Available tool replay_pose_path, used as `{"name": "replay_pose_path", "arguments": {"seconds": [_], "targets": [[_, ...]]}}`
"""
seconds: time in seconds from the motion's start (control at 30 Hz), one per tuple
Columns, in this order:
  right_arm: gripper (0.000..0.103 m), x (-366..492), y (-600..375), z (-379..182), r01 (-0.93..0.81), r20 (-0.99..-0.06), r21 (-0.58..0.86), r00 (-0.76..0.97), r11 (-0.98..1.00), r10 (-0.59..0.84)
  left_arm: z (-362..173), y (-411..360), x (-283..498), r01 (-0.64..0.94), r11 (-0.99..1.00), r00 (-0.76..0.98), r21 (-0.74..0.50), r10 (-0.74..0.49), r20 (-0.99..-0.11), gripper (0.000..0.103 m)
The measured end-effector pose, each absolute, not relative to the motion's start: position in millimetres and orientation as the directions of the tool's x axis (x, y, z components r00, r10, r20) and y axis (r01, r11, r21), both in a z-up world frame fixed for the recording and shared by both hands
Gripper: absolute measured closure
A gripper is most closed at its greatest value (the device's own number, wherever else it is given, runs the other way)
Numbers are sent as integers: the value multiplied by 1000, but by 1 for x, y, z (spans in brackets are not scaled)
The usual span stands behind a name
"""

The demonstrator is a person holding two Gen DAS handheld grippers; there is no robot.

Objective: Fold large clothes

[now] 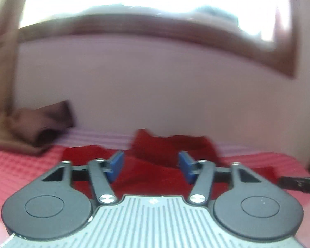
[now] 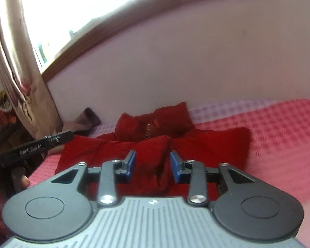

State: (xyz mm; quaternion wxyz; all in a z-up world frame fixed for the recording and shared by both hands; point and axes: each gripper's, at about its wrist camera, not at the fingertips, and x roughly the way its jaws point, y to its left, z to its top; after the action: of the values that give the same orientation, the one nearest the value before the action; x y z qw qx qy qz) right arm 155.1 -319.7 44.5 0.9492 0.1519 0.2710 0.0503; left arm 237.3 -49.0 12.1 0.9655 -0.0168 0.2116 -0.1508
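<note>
The red garment (image 2: 155, 150) lies bunched on the bed (image 2: 279, 140), which is covered by a pink-and-red checked spread; in the right wrist view it fills the middle of the frame, with its collar end and a small metal fastening toward the wall and a thick folded part nearer the camera. The right gripper (image 2: 153, 164) hangs just above that nearer fold with its blue pads (image 2: 132, 162) standing a moderate way apart; red cloth shows between them, but the pads do not press on it and nothing is held. In the left wrist view, which is blurred, the left gripper (image 1: 152, 166) sits over the same garment (image 1: 167, 146) in the lower middle of the frame, its blue pads (image 1: 117, 163) set somewhat wider and likewise empty, with cloth visible behind the gap rather than pinched in it. At the left edge of the right wrist view the black body of the other gripper reaches in from the side, and part of a hand (image 2: 20, 177) shows under it. A brown cloth (image 1: 41, 122) lies crumpled at the left of the left wrist view, at the far edge of the bed by the pale wall (image 1: 155, 82). A wood-framed window (image 2: 88, 6) glares white in the upper part of both views, and a beige curtain (image 2: 16, 62) hangs down the left side of the right wrist view.
</note>
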Motion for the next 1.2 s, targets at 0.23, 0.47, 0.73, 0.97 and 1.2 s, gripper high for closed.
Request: {"name": "replay_pose_path", "arguments": {"seconds": [0.23, 0.47, 0.73, 0.97, 1.2], "targets": [[77, 204, -294, 4, 3, -595, 177, 797, 984, 104, -18, -26, 276, 147, 987, 872, -60, -157, -463, 55], [77, 207, -304, -19, 53, -645, 170, 761, 984, 70, -47, -7, 290, 94, 994, 811, -54, -108, -575, 62], [78, 212, -307, -30, 88, -676, 202, 733, 975, 74, -59, 1, 291, 96, 995, 774, -6, -78, -629, 63], [69, 112, -336, 13, 98, -594, 389, 787, 916, 168, -15, 40, 224, 134, 987, 826, -87, -160, -540, 12], [38, -39, -336, 3, 100, -634, 403, 747, 910, 198, -1, 100, 111, 195, 974, 819, -114, -226, -528, 5]]}}
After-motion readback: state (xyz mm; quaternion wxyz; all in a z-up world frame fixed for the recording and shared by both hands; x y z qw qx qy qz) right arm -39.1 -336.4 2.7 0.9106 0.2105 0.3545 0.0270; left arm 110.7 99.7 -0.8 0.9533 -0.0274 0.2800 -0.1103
